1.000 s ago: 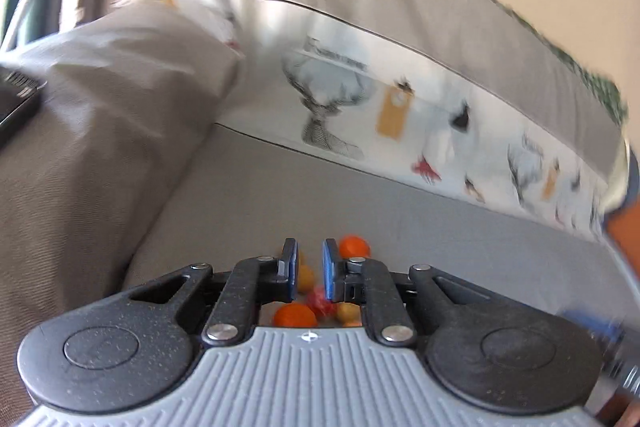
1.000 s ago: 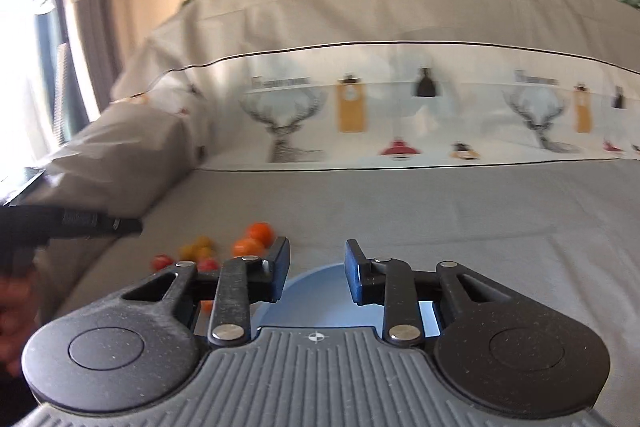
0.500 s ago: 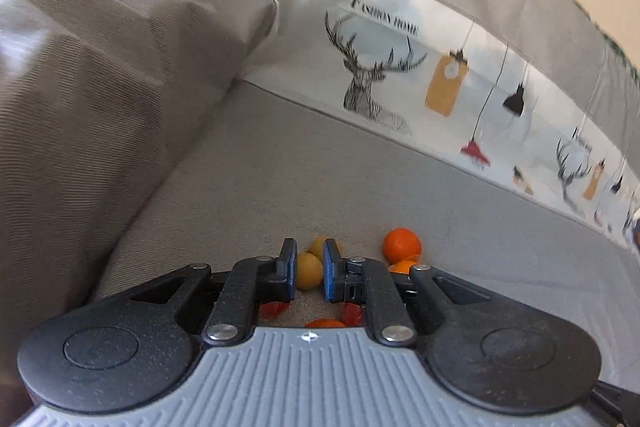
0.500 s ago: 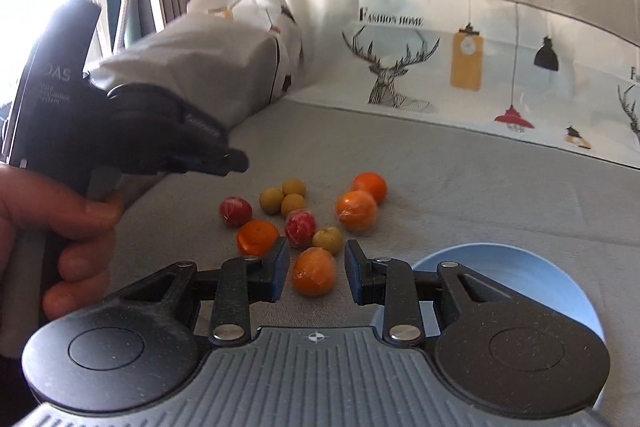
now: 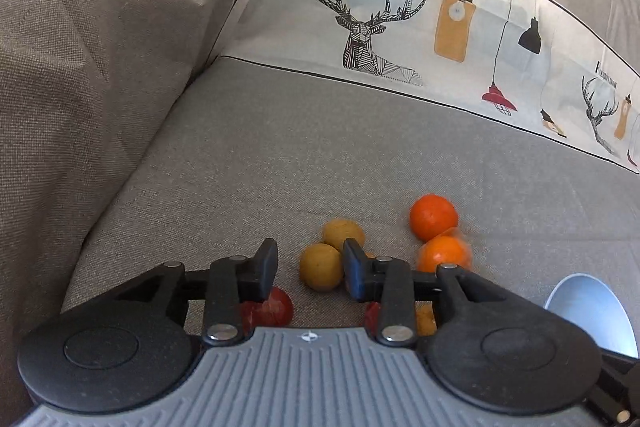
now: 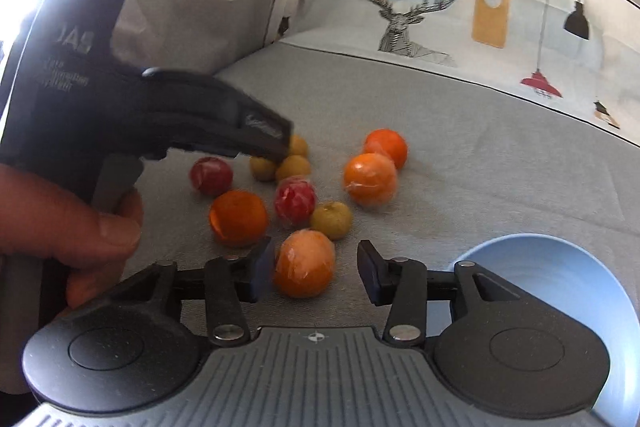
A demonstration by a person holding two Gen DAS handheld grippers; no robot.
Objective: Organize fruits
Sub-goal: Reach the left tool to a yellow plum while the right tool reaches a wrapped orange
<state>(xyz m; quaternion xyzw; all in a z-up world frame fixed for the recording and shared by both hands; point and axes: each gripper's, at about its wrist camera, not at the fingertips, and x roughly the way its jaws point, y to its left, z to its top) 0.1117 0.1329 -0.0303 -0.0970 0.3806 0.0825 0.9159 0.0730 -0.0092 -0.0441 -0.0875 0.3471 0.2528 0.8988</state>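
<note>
Grey sofa seat [image 6: 460, 131] carries all items. Right tongs [image 6: 316, 273]: apart, a wrapped orange [image 6: 305, 263] between the tips, not clamped. Blue bowl [image 6: 568, 267] just right of them. Left tongs [image 5: 309, 269]: apart, over a yellow fruit [image 5: 321, 267]; red fruit [image 5: 272, 309] under left tip. Beyond: 2 more oranges [image 6: 380, 163], then printed deer cushion [image 6: 420, 15].

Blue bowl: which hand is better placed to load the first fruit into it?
Right. Its open tool already brackets a wrapped orange, with the blue bowl just beside. The left tool, also open, sits farther from it, over a yellow fruit.
</note>
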